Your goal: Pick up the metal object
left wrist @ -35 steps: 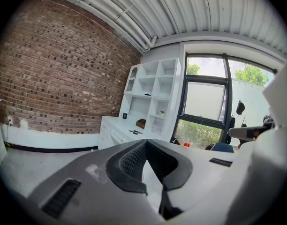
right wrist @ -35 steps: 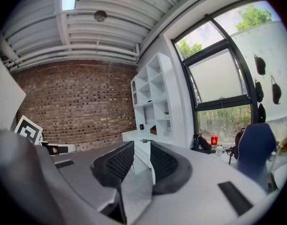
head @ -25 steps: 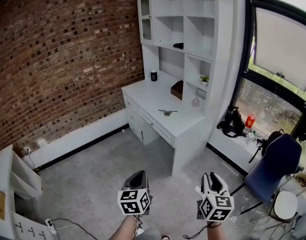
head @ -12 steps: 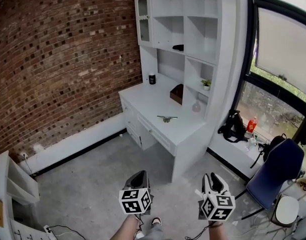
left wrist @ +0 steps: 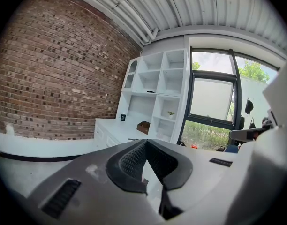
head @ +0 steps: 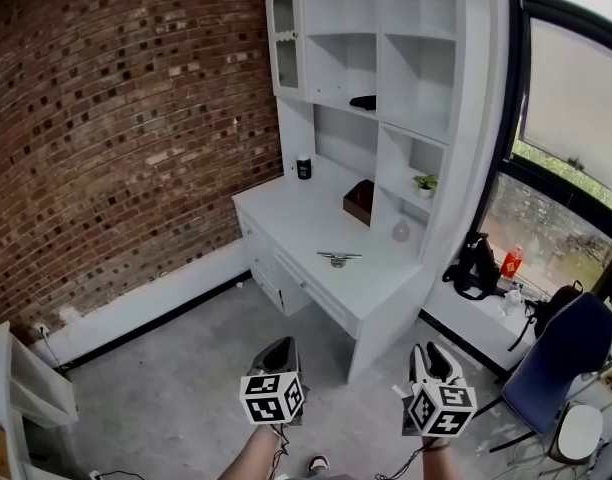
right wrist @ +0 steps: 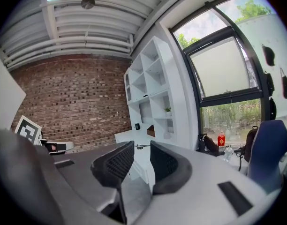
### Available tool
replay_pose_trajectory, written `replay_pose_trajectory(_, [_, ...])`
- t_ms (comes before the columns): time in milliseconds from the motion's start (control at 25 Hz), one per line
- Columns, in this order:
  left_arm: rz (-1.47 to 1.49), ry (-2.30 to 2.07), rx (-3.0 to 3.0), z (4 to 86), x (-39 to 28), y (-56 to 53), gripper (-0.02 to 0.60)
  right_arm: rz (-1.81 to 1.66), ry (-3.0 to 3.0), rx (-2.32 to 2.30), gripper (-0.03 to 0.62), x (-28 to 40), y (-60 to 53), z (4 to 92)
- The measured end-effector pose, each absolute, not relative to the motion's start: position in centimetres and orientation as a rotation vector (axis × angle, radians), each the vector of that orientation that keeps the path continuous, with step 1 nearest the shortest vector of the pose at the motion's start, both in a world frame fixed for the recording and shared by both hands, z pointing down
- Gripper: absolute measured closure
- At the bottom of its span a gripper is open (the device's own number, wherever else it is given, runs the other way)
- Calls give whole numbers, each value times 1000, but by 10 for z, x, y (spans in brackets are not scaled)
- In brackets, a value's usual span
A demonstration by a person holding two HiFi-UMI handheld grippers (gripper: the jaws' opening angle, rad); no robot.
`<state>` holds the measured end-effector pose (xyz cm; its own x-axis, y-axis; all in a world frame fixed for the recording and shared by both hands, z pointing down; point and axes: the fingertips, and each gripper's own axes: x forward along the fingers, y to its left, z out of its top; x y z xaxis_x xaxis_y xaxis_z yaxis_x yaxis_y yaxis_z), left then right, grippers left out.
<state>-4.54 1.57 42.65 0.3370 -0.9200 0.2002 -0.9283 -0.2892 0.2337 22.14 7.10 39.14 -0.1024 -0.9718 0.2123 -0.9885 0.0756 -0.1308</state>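
Observation:
The metal object (head: pixel 339 258), a small flat silvery piece, lies near the front edge of the white desk (head: pixel 296 213), far ahead of both grippers. My left gripper (head: pixel 277 352) hangs low over the grey floor, with its jaw tips touching and nothing between them. My right gripper (head: pixel 430 357) is level with it to the right, its jaws a narrow gap apart and empty. In the right gripper view the metal object (right wrist: pixel 139 146) shows small and distant just above the gripper (right wrist: pixel 142 150). In the left gripper view the gripper (left wrist: pixel 146 143) points toward the desk.
On the desk stand a black cup (head: pixel 304 168) and a brown box (head: pixel 358 201); white shelves (head: pixel 386 58) rise above. A blue chair (head: pixel 562 338), a black bag (head: pixel 475 265) and a red bottle (head: pixel 510 263) sit by the window at right. A brick wall (head: pixel 116 148) runs left.
The head view has shifted so the desk sits slightly right and lower, and the white unit at far left has slid partly out of view. Both grippers keep their places in the view.

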Motion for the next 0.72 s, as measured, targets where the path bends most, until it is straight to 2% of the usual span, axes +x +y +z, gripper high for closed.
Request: replay_pose_trajectory(720, [98,-1622,2270,451,-74,-106,577,447,-2198,2077,487,207,-48,413])
